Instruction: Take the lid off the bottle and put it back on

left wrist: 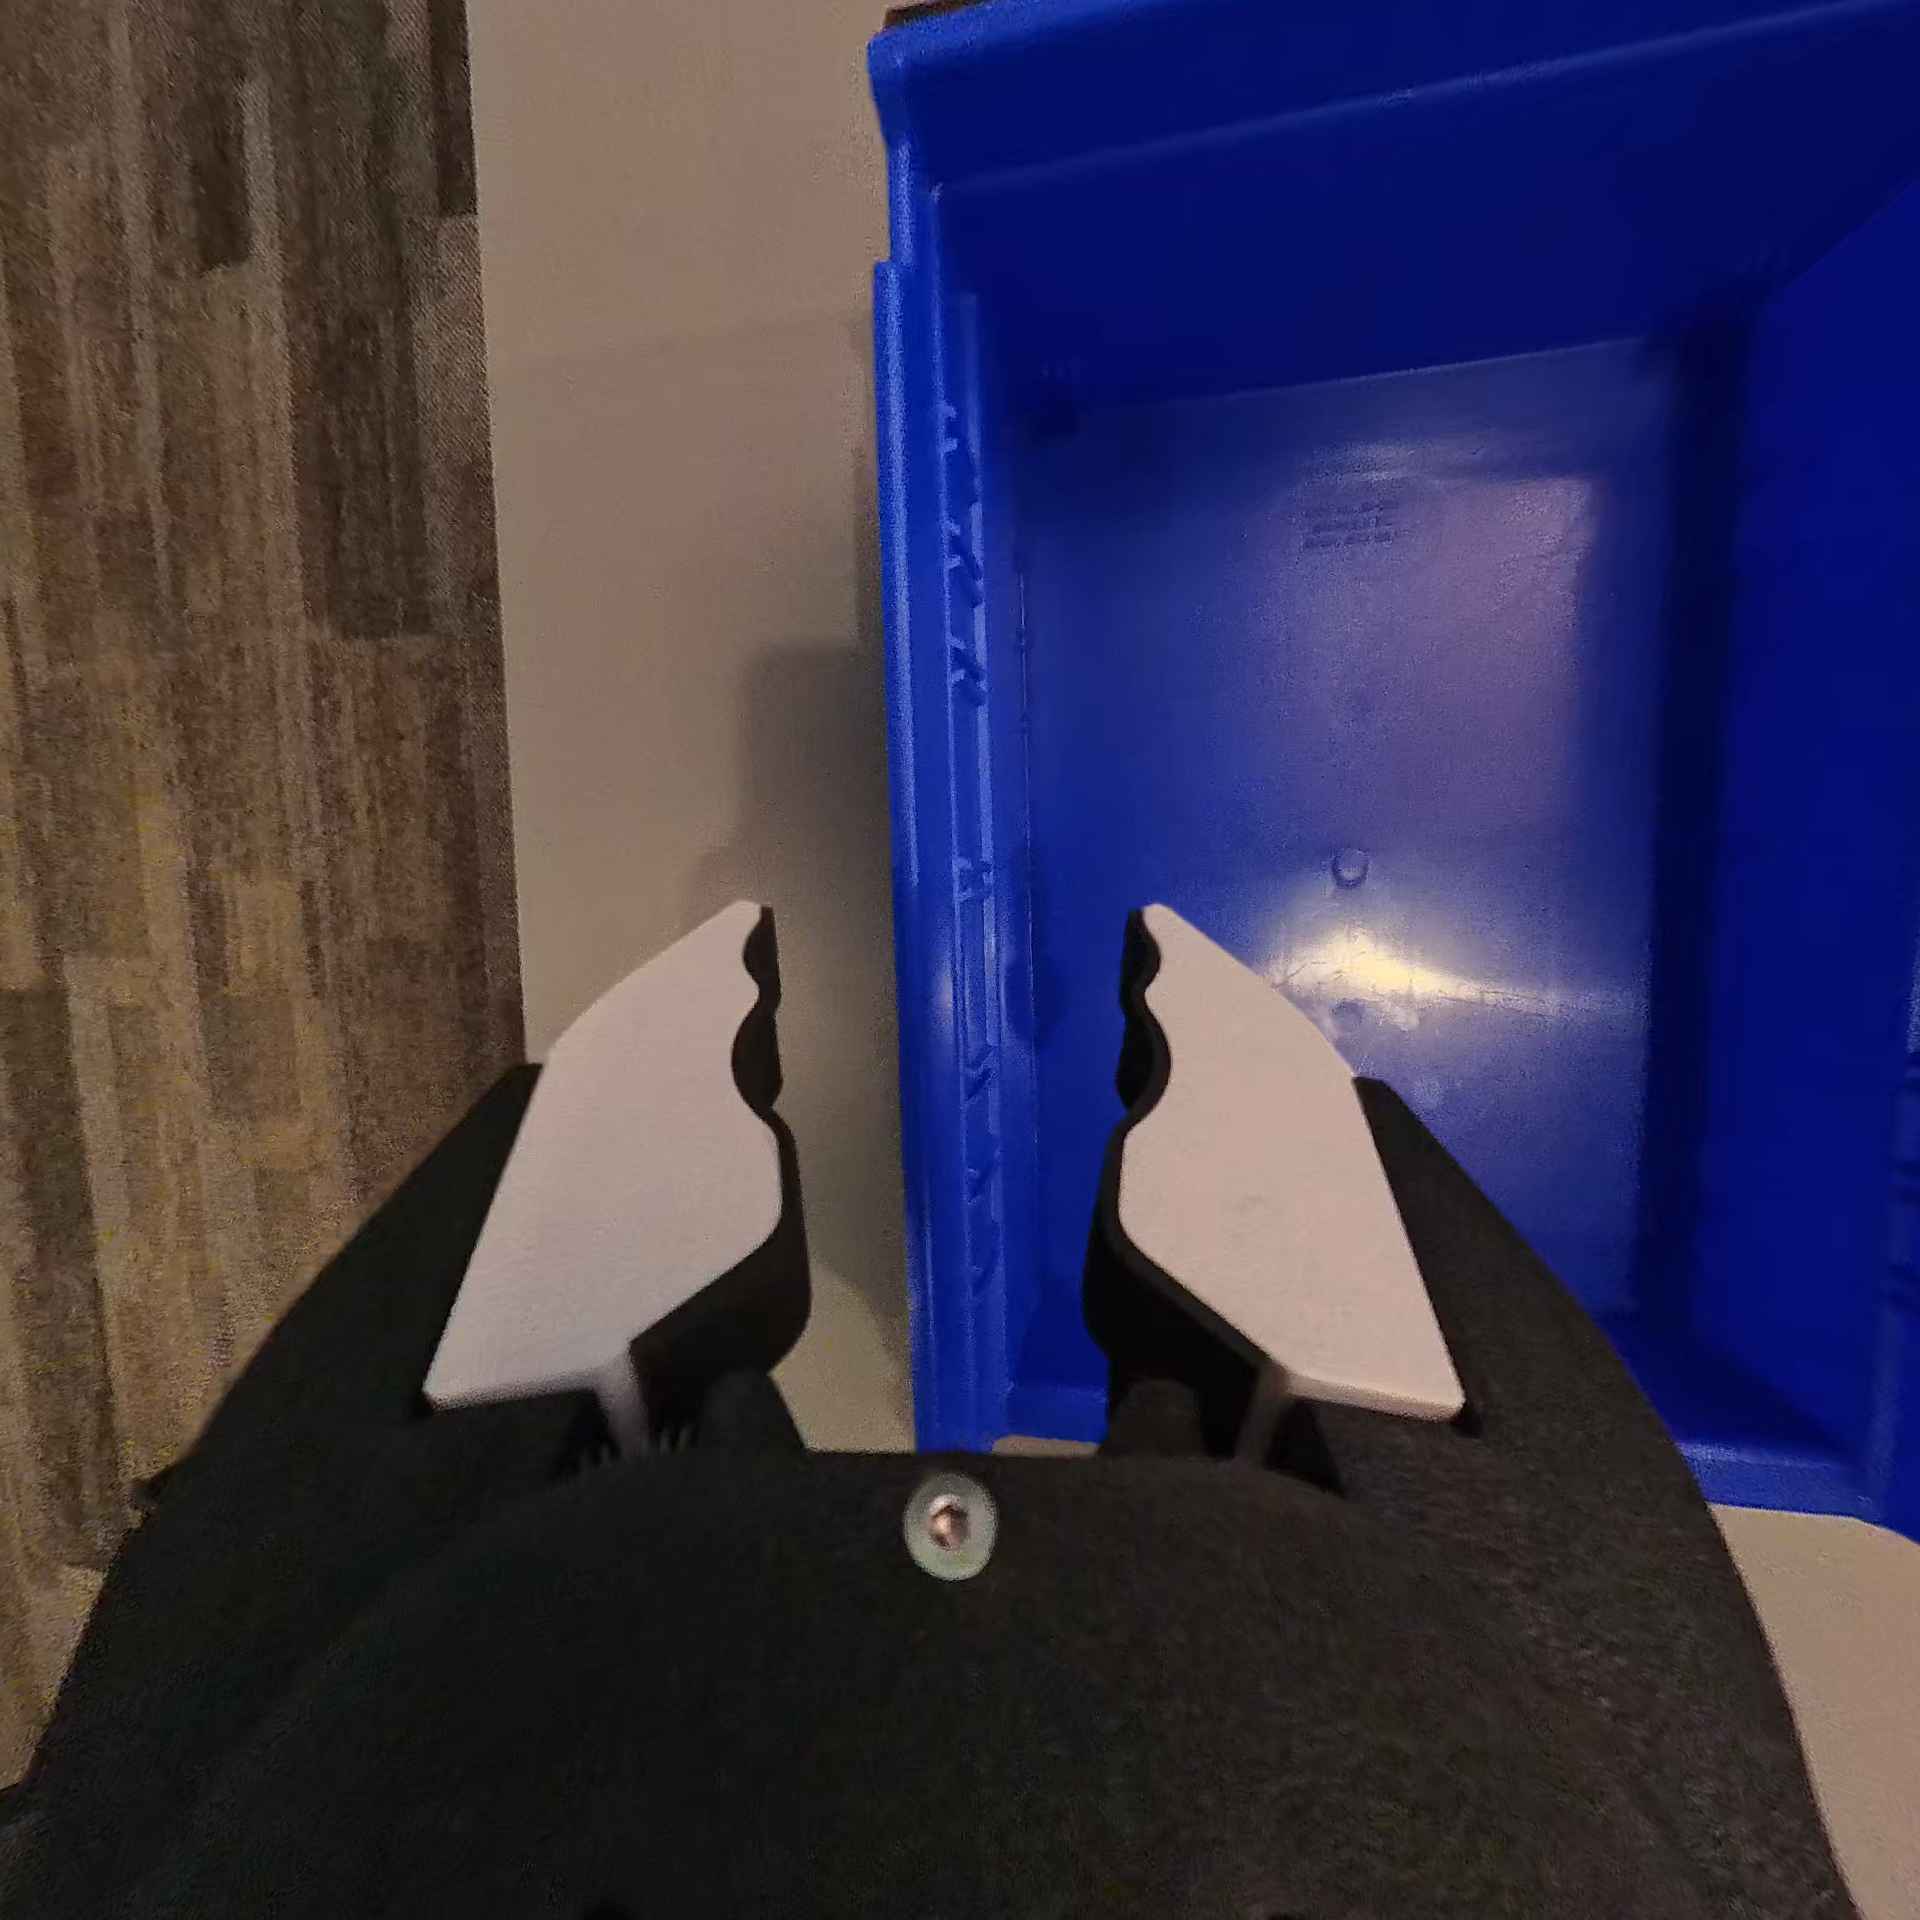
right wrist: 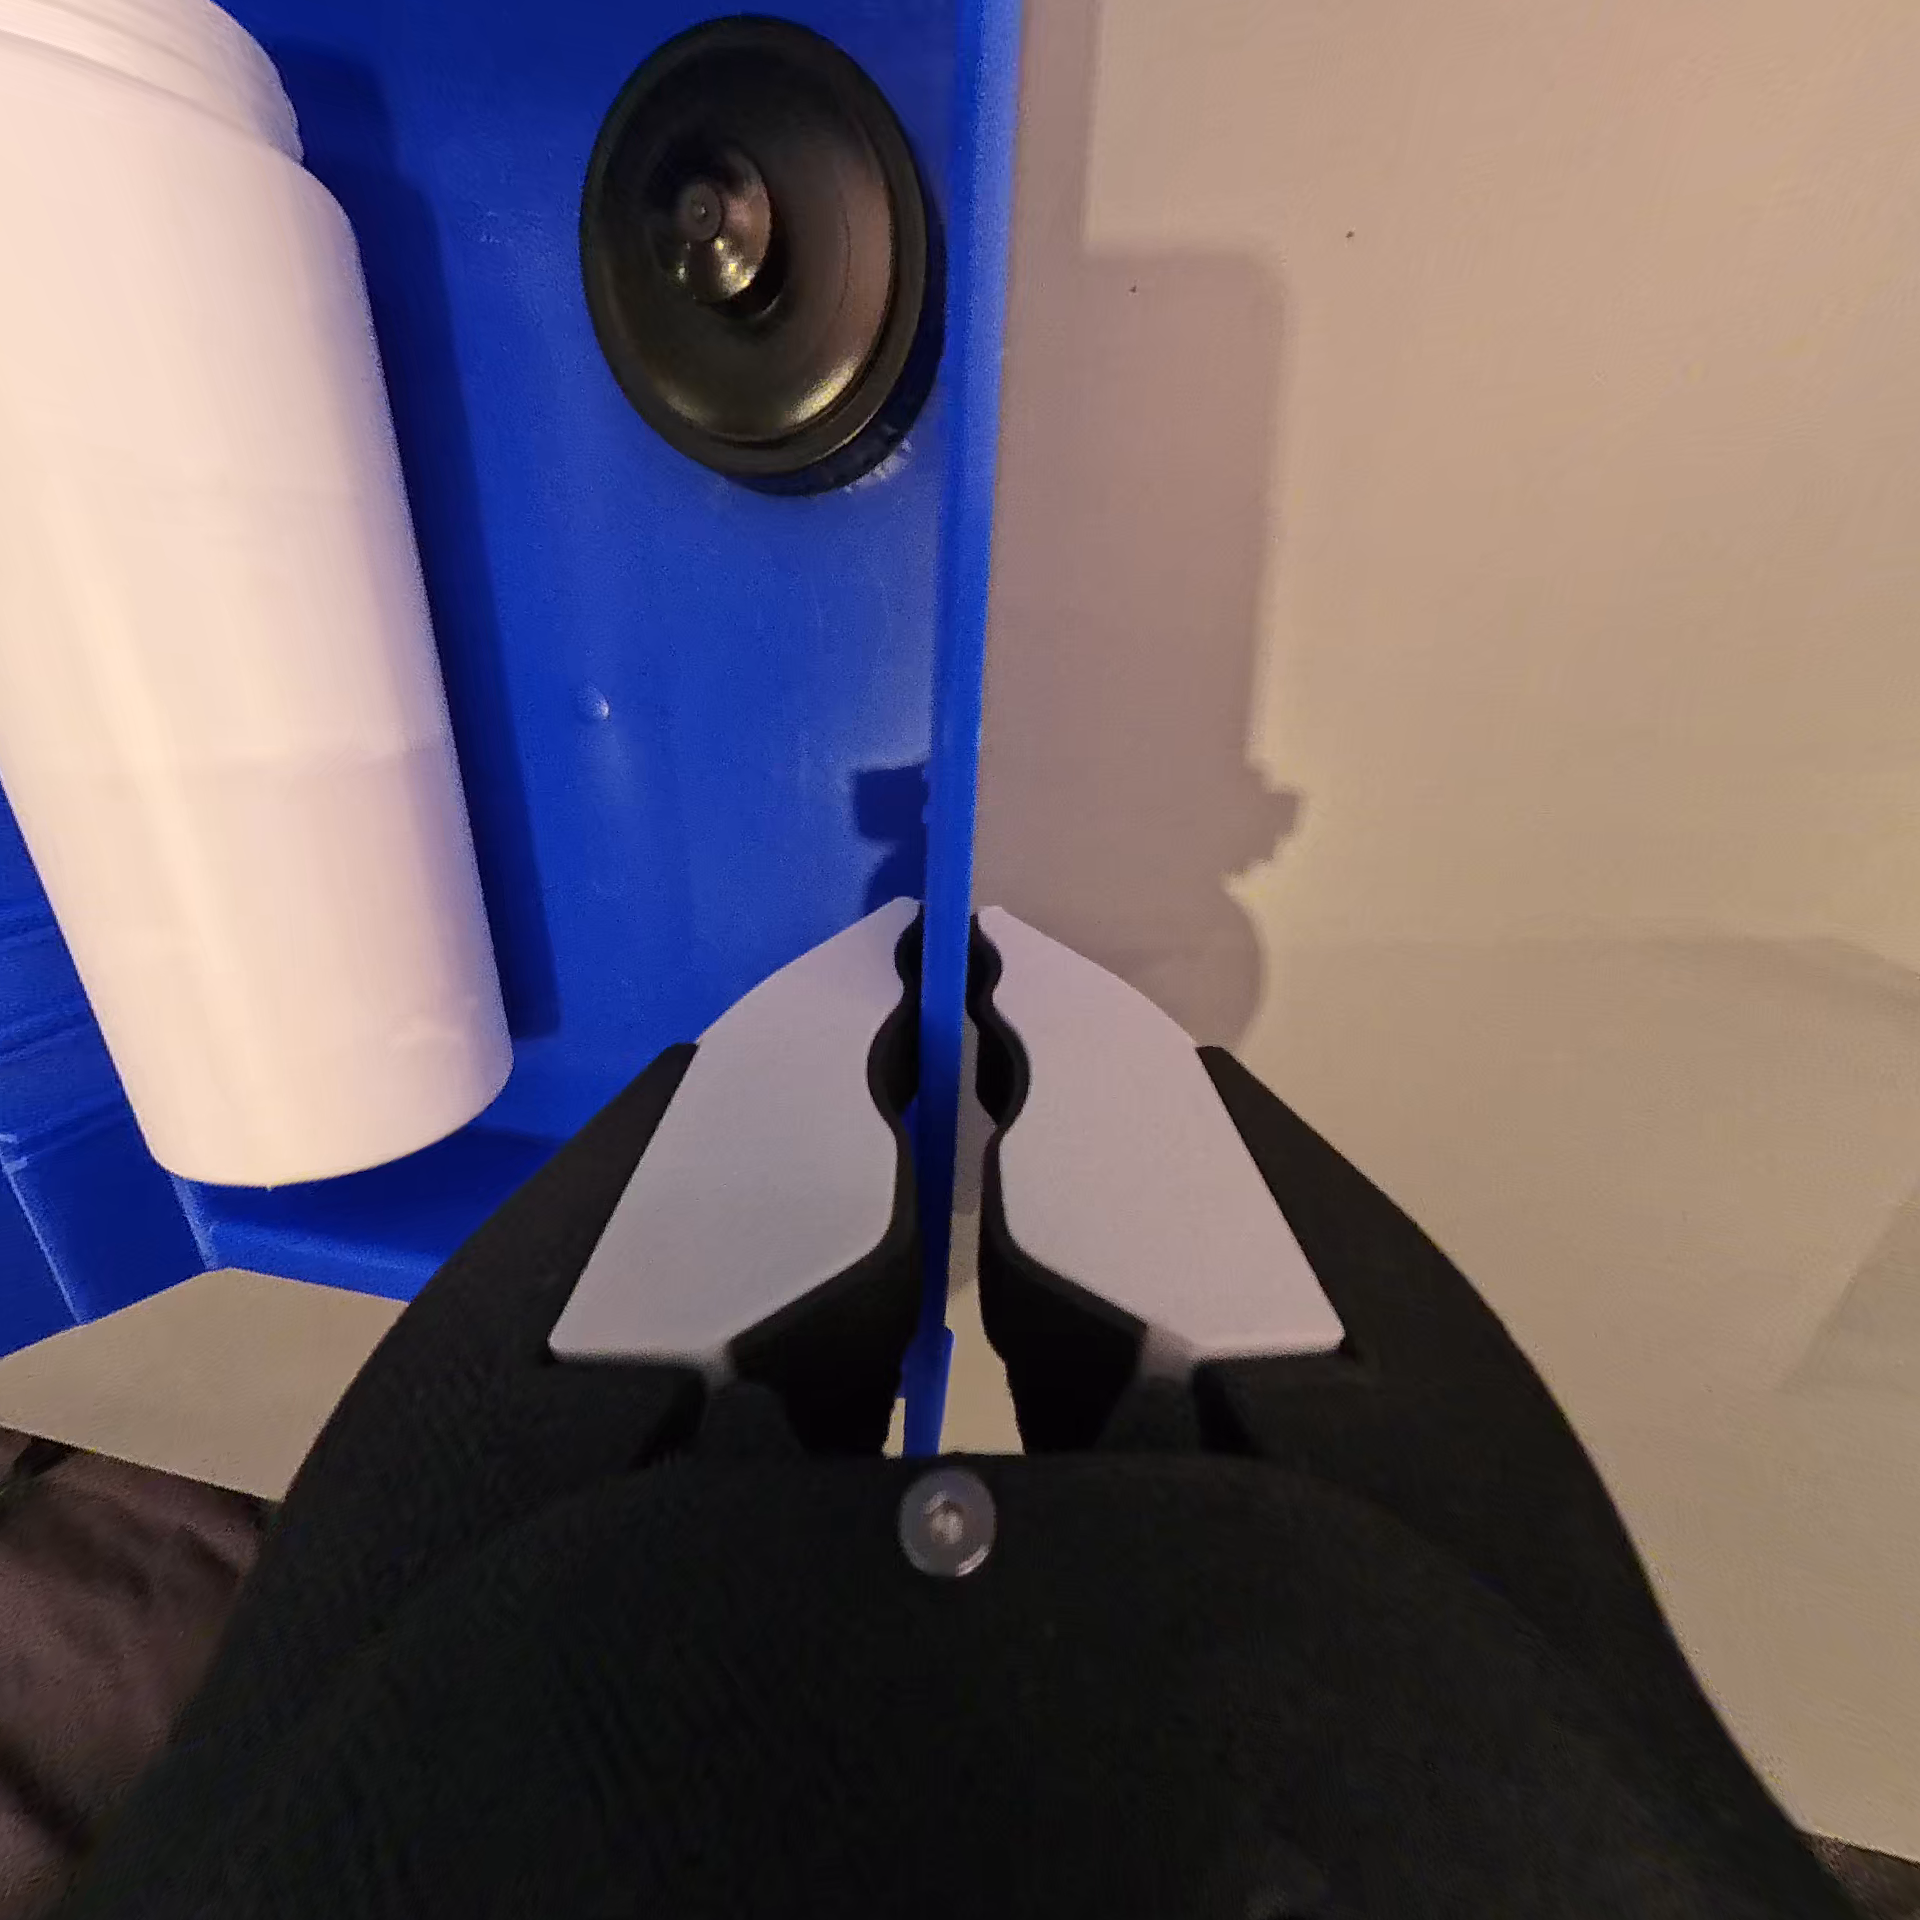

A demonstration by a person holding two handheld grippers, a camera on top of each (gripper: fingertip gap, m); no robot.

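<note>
Our left gripper (left wrist: 951, 914) hangs released, jaws apart over the left wall of the blue bin (left wrist: 1351, 260). Our right gripper (right wrist: 945, 914) is clenched on the bin's right wall (right wrist: 961, 623). Inside the bin, the white bottle (right wrist: 229, 623) lies uncapped; its black lid (right wrist: 753, 239) rests beside that wall

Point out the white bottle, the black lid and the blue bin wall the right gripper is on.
white bottle (right wrist: 249, 665): right wrist view, middle of its side, lying in the bin.
black lid (right wrist: 753, 249): right wrist view, its open inside.
blue bin wall (right wrist: 961, 623): right wrist view, thin top edge ahead of the fingers.
</note>
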